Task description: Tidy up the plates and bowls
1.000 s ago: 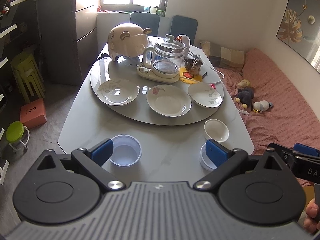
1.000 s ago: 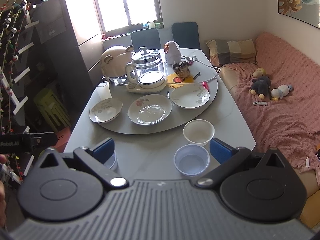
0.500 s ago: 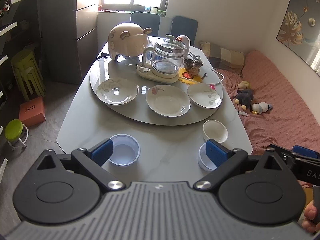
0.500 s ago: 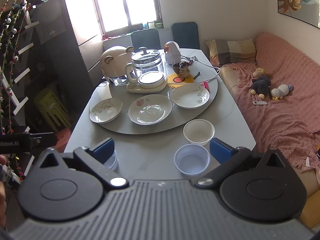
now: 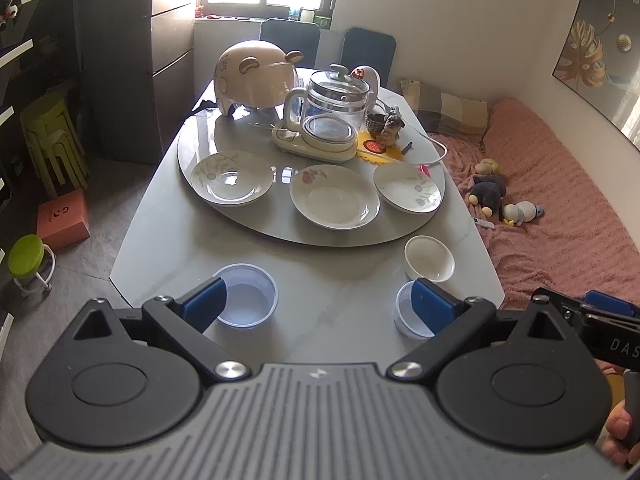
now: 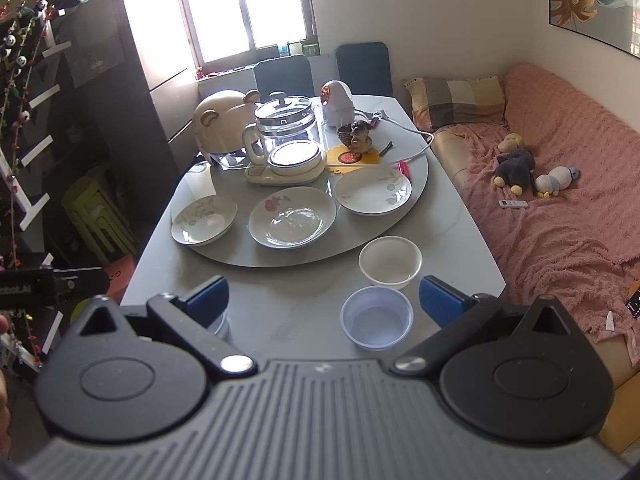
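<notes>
Three flowered plates lie on the grey turntable (image 5: 240, 224): a left plate (image 5: 233, 176), a middle plate (image 5: 334, 196) and a right plate (image 5: 407, 188). On the table's near part stand a white bowl (image 5: 429, 258) and two clear plastic bowls, one at the left (image 5: 245, 295) and one at the right (image 6: 376, 317). My left gripper (image 5: 320, 306) hovers open above the near edge, holding nothing. My right gripper (image 6: 325, 298) is also open and empty, with the right clear bowl and the white bowl (image 6: 390, 261) just ahead of it.
A glass kettle (image 5: 334, 109), a bear-shaped cover (image 5: 253, 74), a small figurine (image 5: 384, 125) and a cable crowd the turntable's far half. A pink sofa (image 6: 560, 216) with soft toys borders the table's right side. Green stools (image 5: 52, 140) and dark cabinets stand left.
The left wrist view has drifted slightly, with the table sitting a little lower left in it. The right gripper and all the dishes stay where they were.
</notes>
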The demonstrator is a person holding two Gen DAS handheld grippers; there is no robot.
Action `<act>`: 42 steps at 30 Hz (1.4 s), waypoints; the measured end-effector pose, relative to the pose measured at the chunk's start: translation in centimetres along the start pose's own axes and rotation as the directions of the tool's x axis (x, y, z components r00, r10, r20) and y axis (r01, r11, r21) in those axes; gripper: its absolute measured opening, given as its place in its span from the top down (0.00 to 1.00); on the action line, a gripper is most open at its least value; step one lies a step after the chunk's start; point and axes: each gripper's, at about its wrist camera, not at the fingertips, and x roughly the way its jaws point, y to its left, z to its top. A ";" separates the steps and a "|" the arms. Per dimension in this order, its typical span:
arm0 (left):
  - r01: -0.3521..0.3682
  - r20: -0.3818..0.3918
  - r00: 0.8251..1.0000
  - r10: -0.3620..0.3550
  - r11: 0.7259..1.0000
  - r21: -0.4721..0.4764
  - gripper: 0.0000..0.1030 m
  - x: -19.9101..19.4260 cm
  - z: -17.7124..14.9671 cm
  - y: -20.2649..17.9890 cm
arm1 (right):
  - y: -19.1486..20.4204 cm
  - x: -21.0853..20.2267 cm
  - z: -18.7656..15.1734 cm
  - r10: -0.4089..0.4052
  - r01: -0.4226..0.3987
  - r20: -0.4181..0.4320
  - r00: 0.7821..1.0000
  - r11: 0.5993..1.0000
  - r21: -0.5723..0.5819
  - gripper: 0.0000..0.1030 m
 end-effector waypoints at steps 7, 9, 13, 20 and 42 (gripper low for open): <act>0.025 -0.012 1.000 -0.026 0.999 -0.025 0.02 0.3 0.0 0.6 | 0.0 0.4 0.1 0.005 -0.005 -0.006 1.000 1.000 0.007 0.00; 0.028 -0.011 1.000 -0.028 0.999 -0.030 0.02 0.3 0.0 0.7 | -0.1 0.4 0.1 0.004 -0.004 -0.001 1.000 1.000 0.003 0.00; 0.034 -0.011 0.999 -0.034 0.999 -0.034 0.02 0.4 0.0 0.6 | -0.2 0.2 -0.2 -0.002 0.002 0.007 1.000 1.000 0.000 0.00; 0.066 -0.009 0.998 -0.066 0.997 -0.031 0.02 0.1 1.0 -0.2 | -1.0 0.1 -0.2 -0.022 0.022 -0.003 1.000 0.999 0.035 0.00; 0.130 -0.048 0.989 -0.138 0.981 -0.146 0.03 -7.6 14.3 -4.9 | -3.5 8.2 5.2 0.065 -0.071 -0.086 0.994 0.995 -0.074 0.00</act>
